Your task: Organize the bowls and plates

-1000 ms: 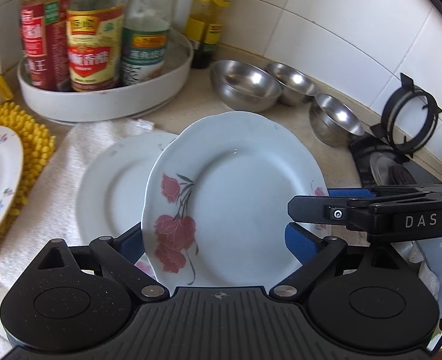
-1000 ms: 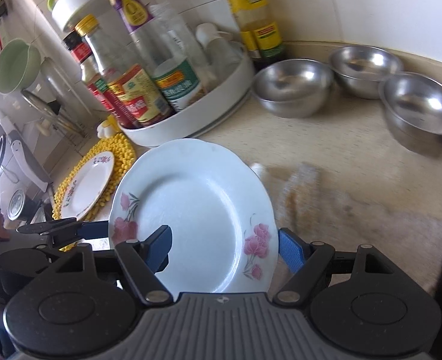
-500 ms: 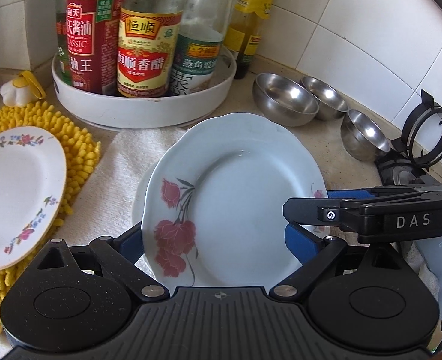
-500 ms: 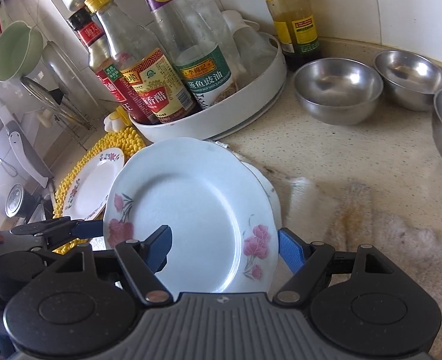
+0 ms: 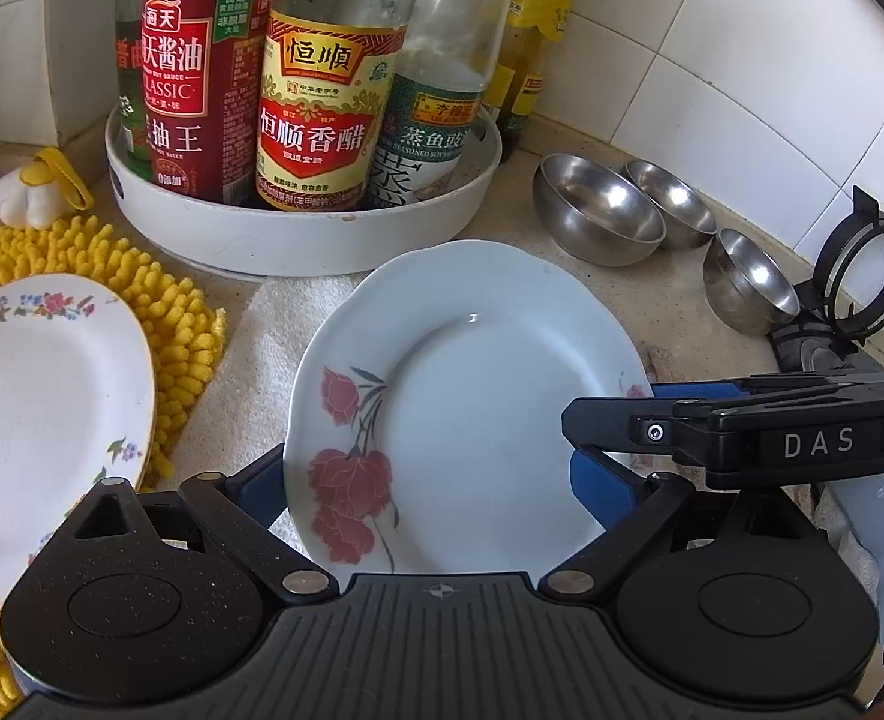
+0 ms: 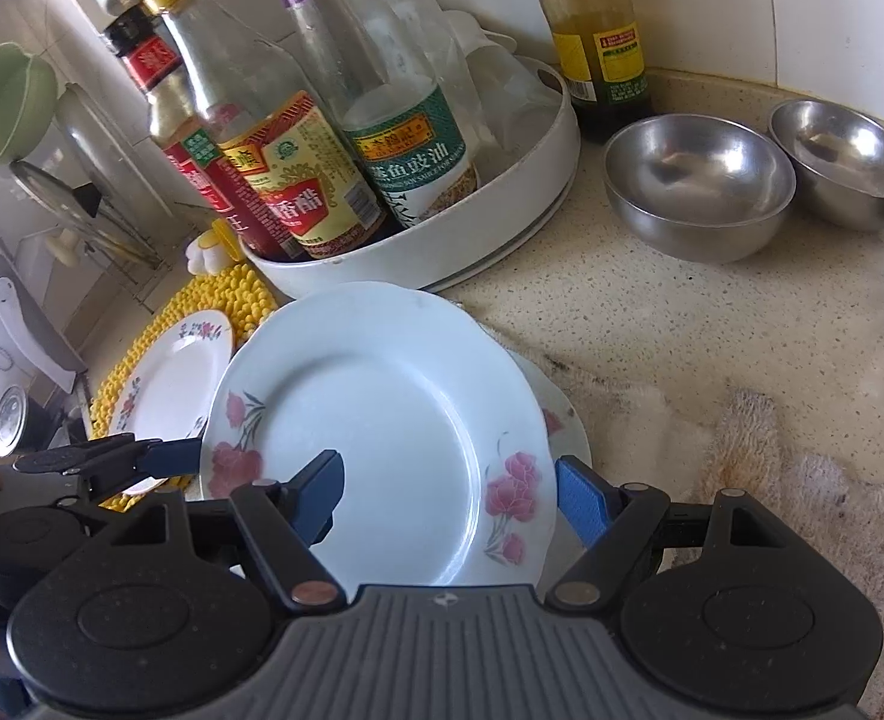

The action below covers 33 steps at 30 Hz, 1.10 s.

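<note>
Gripping opposite rim edges of the rose-patterned plate [image 5: 472,396] between blue pads [image 6: 580,507], left gripper [image 5: 424,492] and right gripper [image 6: 448,492] both clamped. Held just above a second plate [image 6: 562,420] on the towel [image 5: 262,372]. Probably stiff, glazed, slippery, breakable; best gripped at the rim.

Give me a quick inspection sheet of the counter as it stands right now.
Surface: speckled beige stone counter, partly under a white terry towel.
Job's things: pale blue plate with red flowers held between both grippers over a second plate on the towel; white floral plate on a yellow chenille mat; three stainless steel bowls by the tiled wall.
Clutter: white round tray of sauce bottles.
Grippers: left hand-held gripper and right hand-held gripper each straddle the plate's rim.
Cables: nothing seen.
Surroundings: black stove burner ring; green bowl hanging at the left.
</note>
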Available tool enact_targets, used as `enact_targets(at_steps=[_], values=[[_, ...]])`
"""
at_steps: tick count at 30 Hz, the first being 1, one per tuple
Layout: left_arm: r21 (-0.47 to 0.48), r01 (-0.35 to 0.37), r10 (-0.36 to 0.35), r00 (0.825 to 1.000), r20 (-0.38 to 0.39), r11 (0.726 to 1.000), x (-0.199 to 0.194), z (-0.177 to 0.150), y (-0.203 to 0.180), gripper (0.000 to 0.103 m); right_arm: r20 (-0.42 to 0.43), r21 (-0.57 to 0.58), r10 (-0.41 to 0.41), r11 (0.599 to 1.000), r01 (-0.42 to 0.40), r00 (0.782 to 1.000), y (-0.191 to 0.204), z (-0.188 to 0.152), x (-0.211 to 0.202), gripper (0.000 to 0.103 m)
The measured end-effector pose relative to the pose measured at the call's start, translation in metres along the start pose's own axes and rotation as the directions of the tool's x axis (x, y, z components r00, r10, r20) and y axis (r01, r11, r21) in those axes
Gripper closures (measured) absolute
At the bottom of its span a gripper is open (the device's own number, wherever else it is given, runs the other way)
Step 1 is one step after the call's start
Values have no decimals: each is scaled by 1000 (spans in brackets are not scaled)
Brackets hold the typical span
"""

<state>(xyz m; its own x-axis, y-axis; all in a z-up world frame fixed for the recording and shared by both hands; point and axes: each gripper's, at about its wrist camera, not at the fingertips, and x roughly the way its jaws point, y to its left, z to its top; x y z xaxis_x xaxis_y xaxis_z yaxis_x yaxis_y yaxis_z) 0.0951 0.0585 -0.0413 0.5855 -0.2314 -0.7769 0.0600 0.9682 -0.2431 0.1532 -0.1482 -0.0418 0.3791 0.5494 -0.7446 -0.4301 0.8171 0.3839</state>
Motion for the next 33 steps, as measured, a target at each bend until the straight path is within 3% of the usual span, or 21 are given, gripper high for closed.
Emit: enact_targets(at_steps=[27,33], values=[[53,30,-27,998,-62,998,32,12,5,5,-22,30,-53,998,53,998,-9,7,11,24],[147,-1,8,999,-44,989,30,8,-5,5,-12,4,-79,997,79,997,-4,5,5,25]])
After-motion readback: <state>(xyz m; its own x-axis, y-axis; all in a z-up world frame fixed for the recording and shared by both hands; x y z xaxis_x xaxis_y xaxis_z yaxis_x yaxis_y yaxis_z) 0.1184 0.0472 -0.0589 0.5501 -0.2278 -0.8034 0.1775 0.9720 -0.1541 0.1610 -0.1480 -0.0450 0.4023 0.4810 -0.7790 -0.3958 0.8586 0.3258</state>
